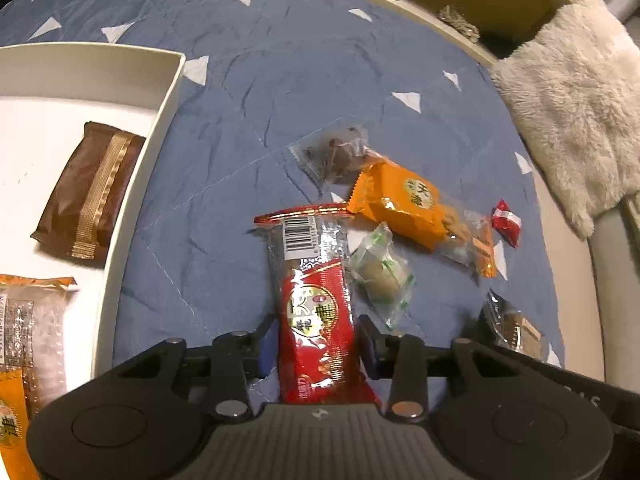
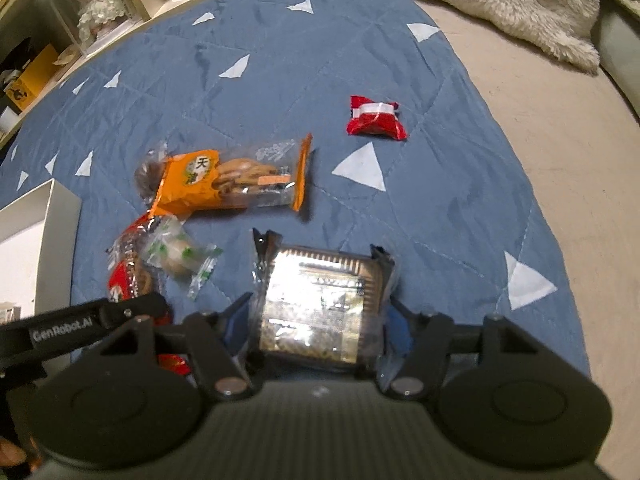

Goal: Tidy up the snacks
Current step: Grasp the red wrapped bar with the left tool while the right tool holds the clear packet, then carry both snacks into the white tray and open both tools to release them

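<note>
On the blue quilt [image 1: 248,92], the left gripper [image 1: 316,340] squeezes a long red snack pack [image 1: 314,304] pointing far; the right gripper [image 2: 316,320], tipped down, pinches a square clear-wrapped snack [image 2: 320,304].

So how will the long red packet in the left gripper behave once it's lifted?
The red packet is gripped near one end by the left gripper, so its barcode end will probably droop a little. The film looks glossy, so it may slip between the pads. It looks slim, so it is likely light.

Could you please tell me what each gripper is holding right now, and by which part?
Left gripper clamps the long red snack packet across its lower half; right gripper clamps the square clear-wrapped snack by its two side edges.
</note>
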Demonstrator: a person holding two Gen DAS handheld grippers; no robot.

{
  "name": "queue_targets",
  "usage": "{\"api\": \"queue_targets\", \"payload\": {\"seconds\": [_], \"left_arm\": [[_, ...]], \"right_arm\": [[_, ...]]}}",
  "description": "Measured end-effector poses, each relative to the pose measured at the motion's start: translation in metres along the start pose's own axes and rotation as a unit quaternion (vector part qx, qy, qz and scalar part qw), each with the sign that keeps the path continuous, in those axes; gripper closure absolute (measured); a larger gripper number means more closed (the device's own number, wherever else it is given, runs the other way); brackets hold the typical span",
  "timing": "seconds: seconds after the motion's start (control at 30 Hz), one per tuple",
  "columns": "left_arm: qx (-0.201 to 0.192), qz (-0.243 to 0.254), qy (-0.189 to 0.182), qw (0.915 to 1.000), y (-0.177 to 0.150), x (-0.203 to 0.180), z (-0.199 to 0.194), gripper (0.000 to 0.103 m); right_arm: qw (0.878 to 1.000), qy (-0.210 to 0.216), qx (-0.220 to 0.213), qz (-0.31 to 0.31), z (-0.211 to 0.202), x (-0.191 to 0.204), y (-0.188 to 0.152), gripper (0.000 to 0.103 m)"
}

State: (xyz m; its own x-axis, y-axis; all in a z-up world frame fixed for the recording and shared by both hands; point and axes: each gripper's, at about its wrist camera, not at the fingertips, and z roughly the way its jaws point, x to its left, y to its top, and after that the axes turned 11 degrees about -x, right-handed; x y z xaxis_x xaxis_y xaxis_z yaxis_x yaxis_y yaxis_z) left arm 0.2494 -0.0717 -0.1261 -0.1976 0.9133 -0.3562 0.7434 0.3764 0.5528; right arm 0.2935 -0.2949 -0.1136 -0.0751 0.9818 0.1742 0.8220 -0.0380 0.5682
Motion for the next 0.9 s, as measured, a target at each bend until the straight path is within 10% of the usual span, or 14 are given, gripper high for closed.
{"api": "queue_targets", "payload": {"seconds": [0.9], "left_arm": [[-0.093, 0.108, -0.045, 0.9887, 0.033, 0.006, -0.116, 0.065]], "right_arm": [[0.990, 0.083, -0.111, -0.007, -0.069, 0.033, 0.004, 0.032]]}}
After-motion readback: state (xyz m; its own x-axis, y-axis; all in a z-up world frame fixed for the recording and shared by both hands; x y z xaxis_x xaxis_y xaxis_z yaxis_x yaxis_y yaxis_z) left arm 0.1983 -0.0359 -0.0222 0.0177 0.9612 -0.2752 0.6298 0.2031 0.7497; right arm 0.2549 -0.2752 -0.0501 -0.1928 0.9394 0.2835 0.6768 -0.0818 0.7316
